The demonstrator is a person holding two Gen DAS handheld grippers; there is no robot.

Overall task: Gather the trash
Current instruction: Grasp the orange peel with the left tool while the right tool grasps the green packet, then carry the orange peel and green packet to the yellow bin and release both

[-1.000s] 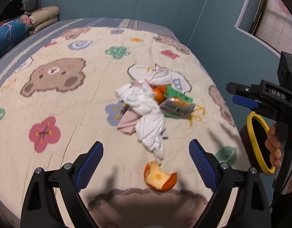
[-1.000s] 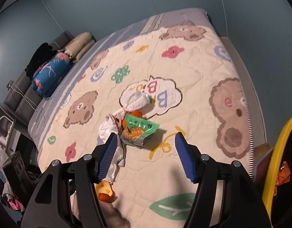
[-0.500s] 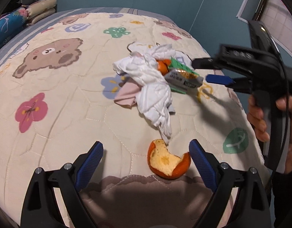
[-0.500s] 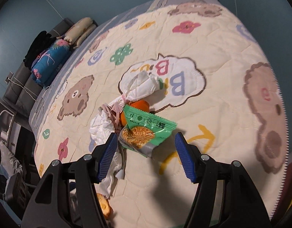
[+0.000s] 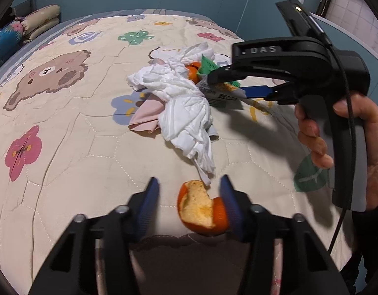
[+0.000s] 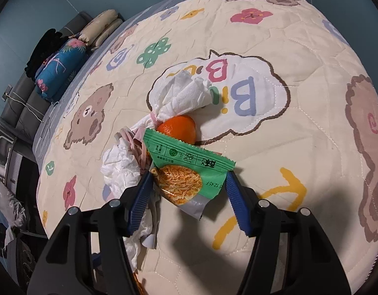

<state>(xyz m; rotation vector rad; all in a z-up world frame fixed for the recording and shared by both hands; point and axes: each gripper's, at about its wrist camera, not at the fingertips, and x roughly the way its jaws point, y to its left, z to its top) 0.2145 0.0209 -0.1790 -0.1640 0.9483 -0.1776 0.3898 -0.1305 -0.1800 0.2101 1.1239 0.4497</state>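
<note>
A piece of orange peel [image 5: 198,209] lies on the cartoon quilt [image 5: 66,147] between the blue pads of my left gripper [image 5: 189,202]. Its jaws are closing; the right pad is at the peel's edge and the left pad still stands clear of it. My right gripper [image 6: 189,186] straddles a green snack wrapper [image 6: 186,162] that rests on the quilt. Those jaws are closing too, with both pads at the wrapper's side edges. Seen from the left wrist, the right gripper [image 5: 225,84] reaches in from the right, held by a hand [image 5: 316,132].
Crumpled white tissues [image 5: 184,103] and a pink tissue [image 5: 147,115] lie heaped beside the wrapper, with a whole mandarin [image 6: 179,127] behind it. Folded pillows [image 6: 58,66] sit at the far end of the bed. A blue wall lies beyond the bed's far edge.
My left gripper dropped toward the peel and its jaws narrowed around it. My right gripper moved in and down over the green wrapper, entering the left wrist view from the right.
</note>
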